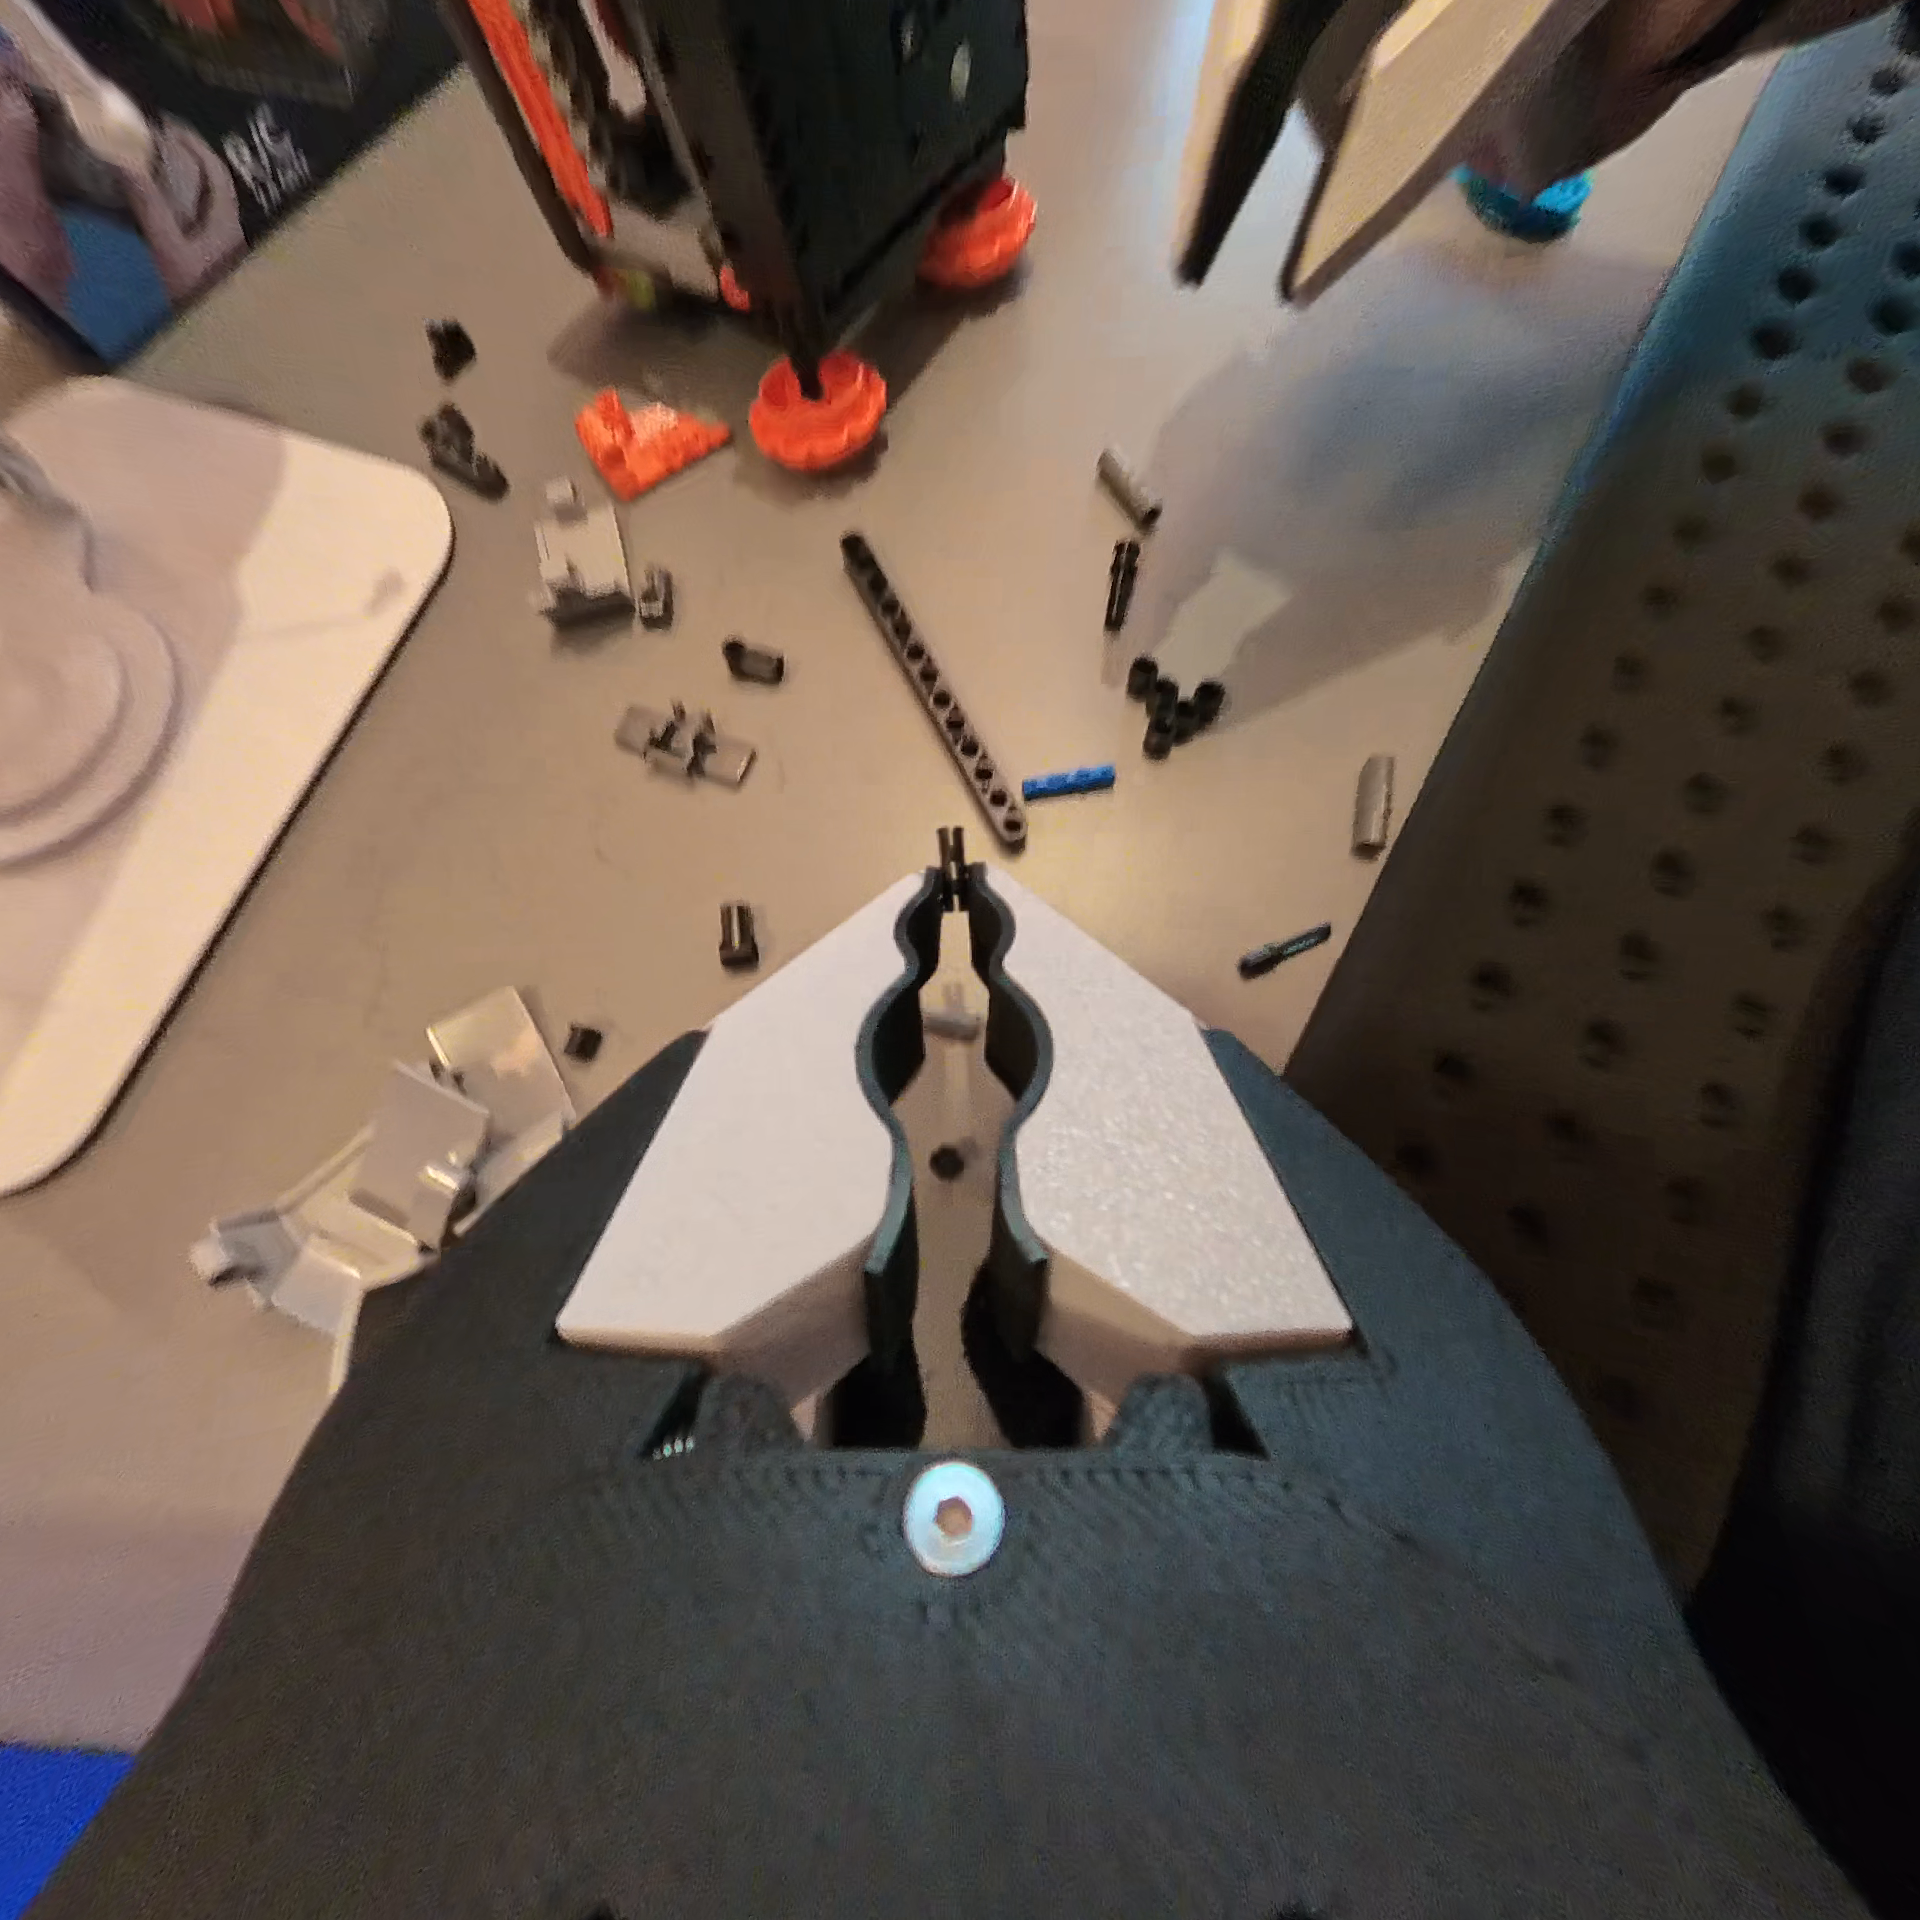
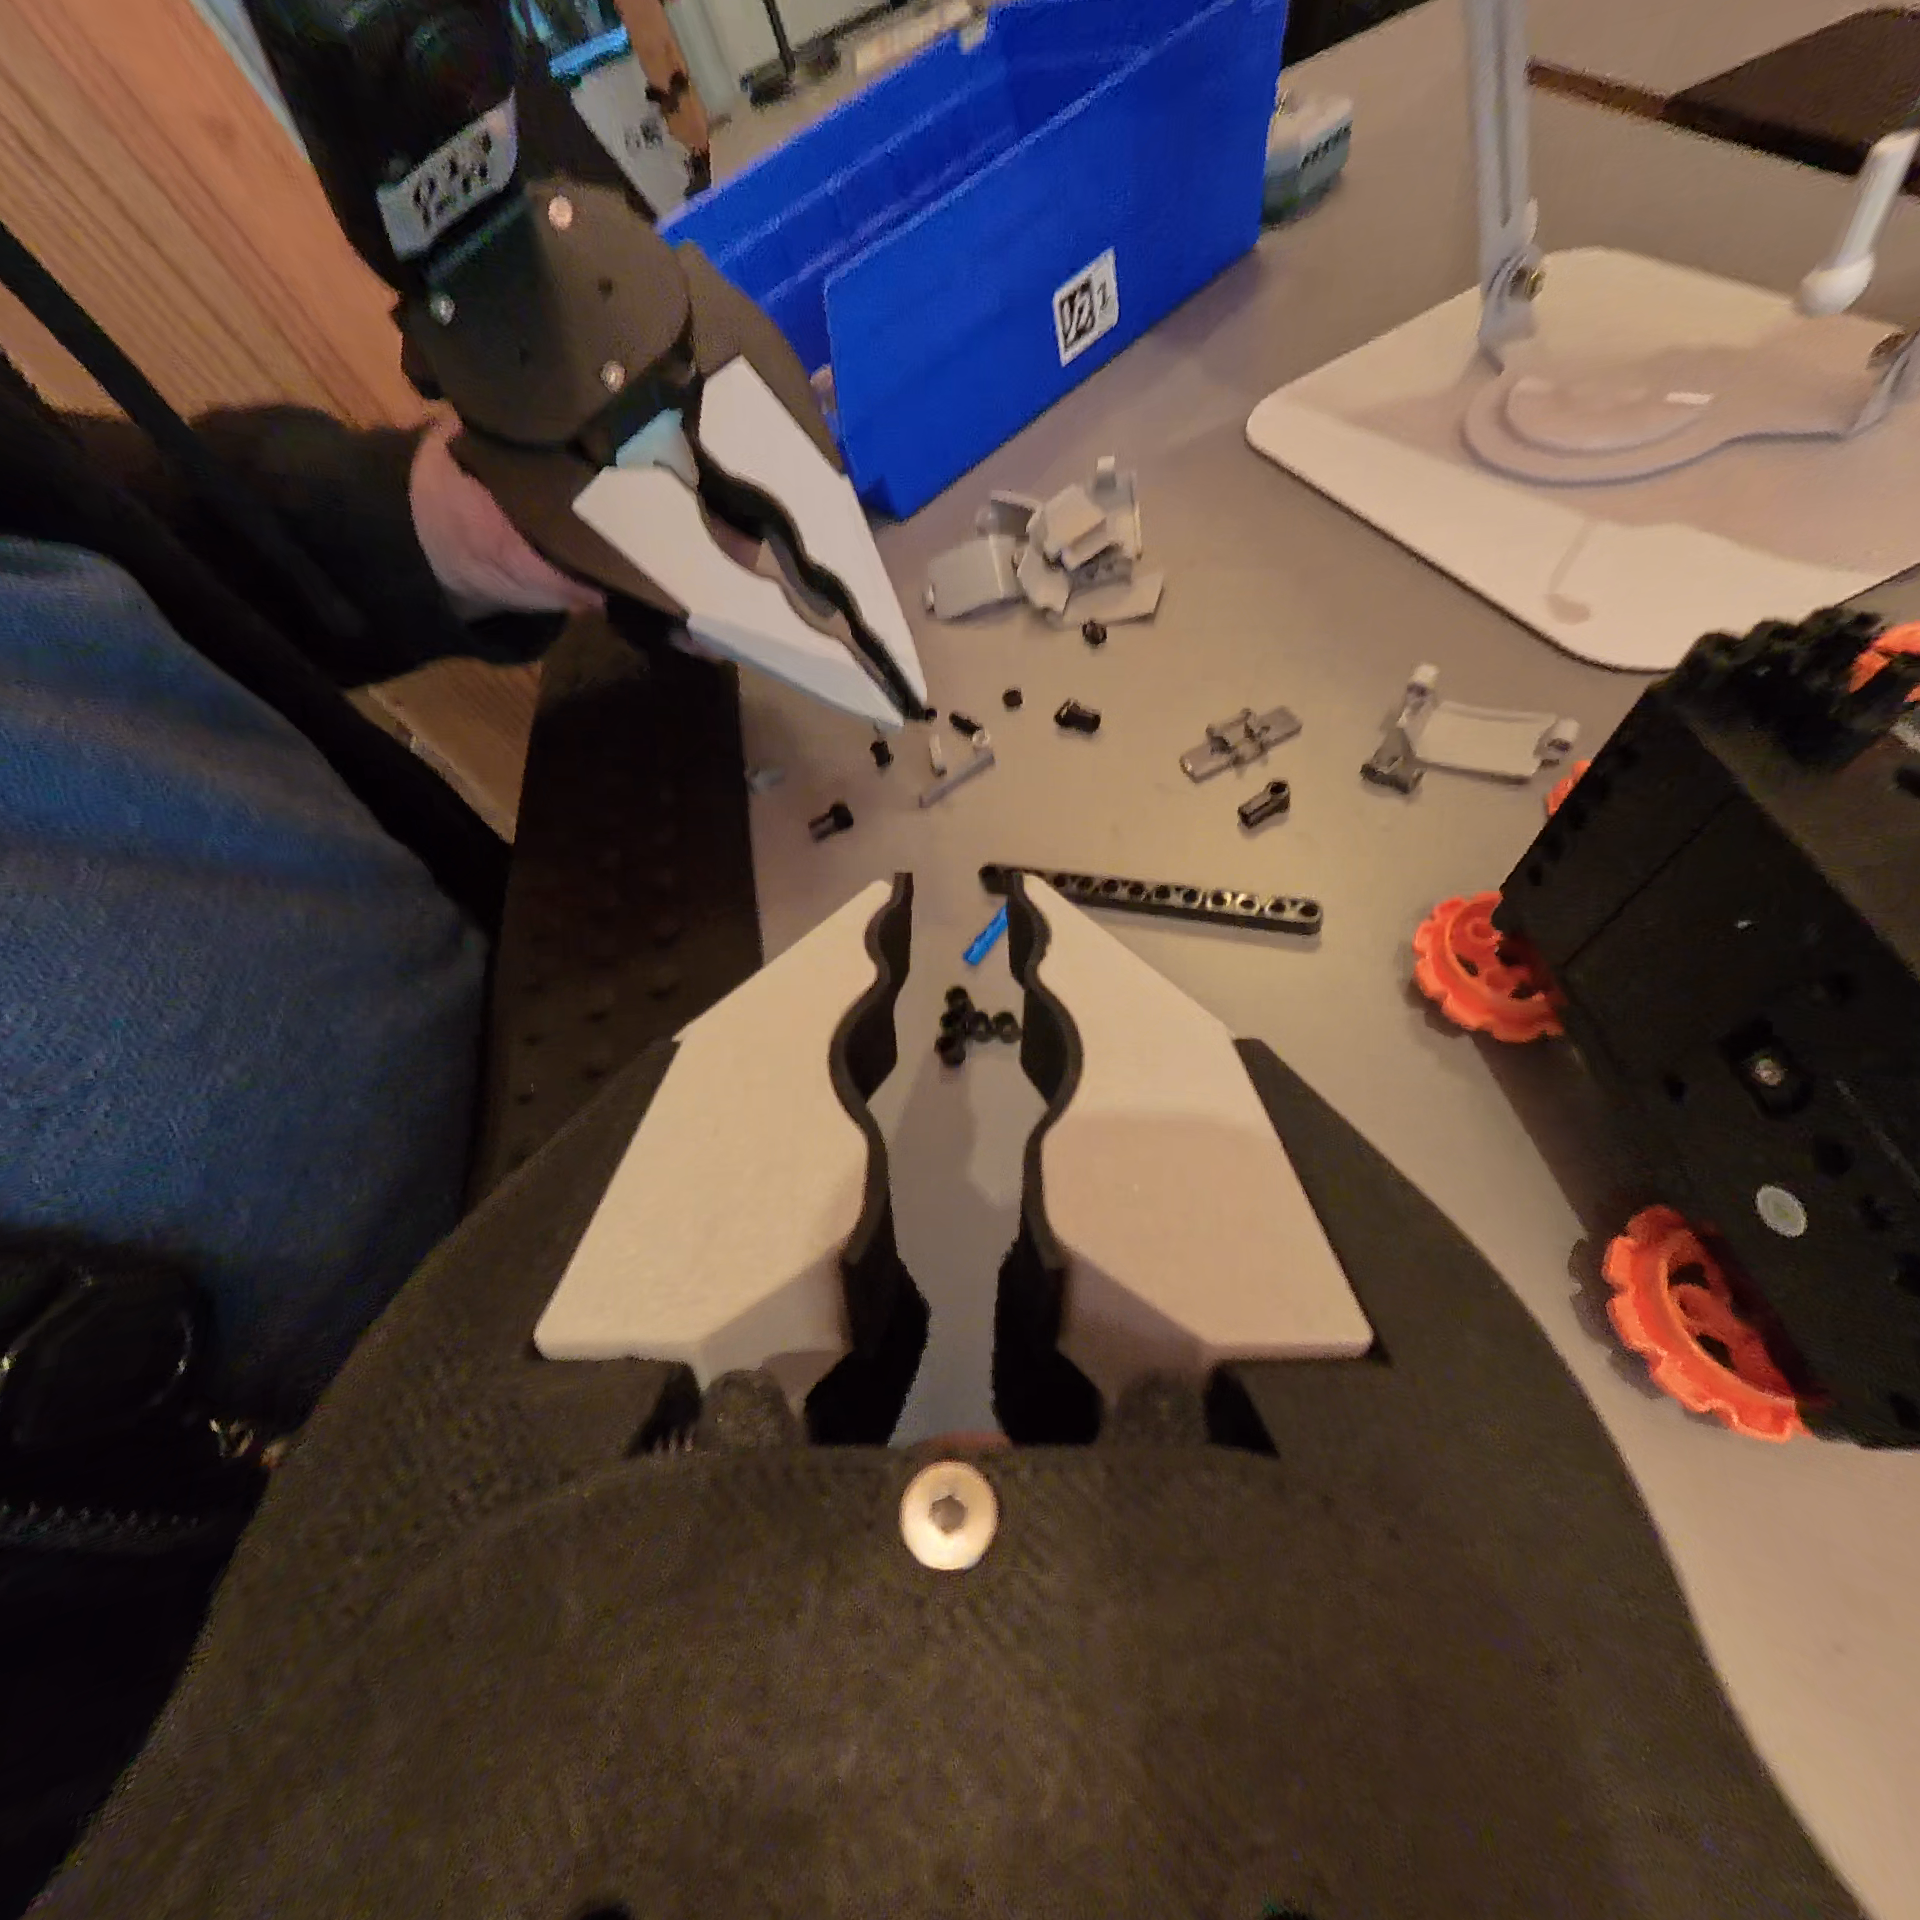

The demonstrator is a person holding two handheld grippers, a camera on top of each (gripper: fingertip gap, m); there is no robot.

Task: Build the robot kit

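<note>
My left gripper (image 1: 951,883) is shut on a small black pin (image 1: 949,850) that sticks out past its tips, a little above the grey table (image 1: 520,831). In the right wrist view the left gripper (image 2: 912,713) hangs tip-down over small black pieces. My right gripper (image 2: 958,891) is open and empty, low over the table. A blue pin (image 2: 985,935) and a cluster of black connectors (image 2: 971,1029) lie between its fingers. A long black holed beam (image 2: 1164,900) starts at its right fingertip. The right gripper also shows at the top of the left wrist view (image 1: 1244,286).
A black brick-built model (image 2: 1714,987) on orange wheels (image 2: 1486,966) stands at the right. A blue bin (image 2: 987,239), a white stand base (image 2: 1558,499) and a heap of grey pieces (image 2: 1049,551) lie beyond. Small black and grey parts are scattered about. A dark perforated mat (image 1: 1662,831) borders the table. Spacing between my two grippers at the tips: around 11 cm.
</note>
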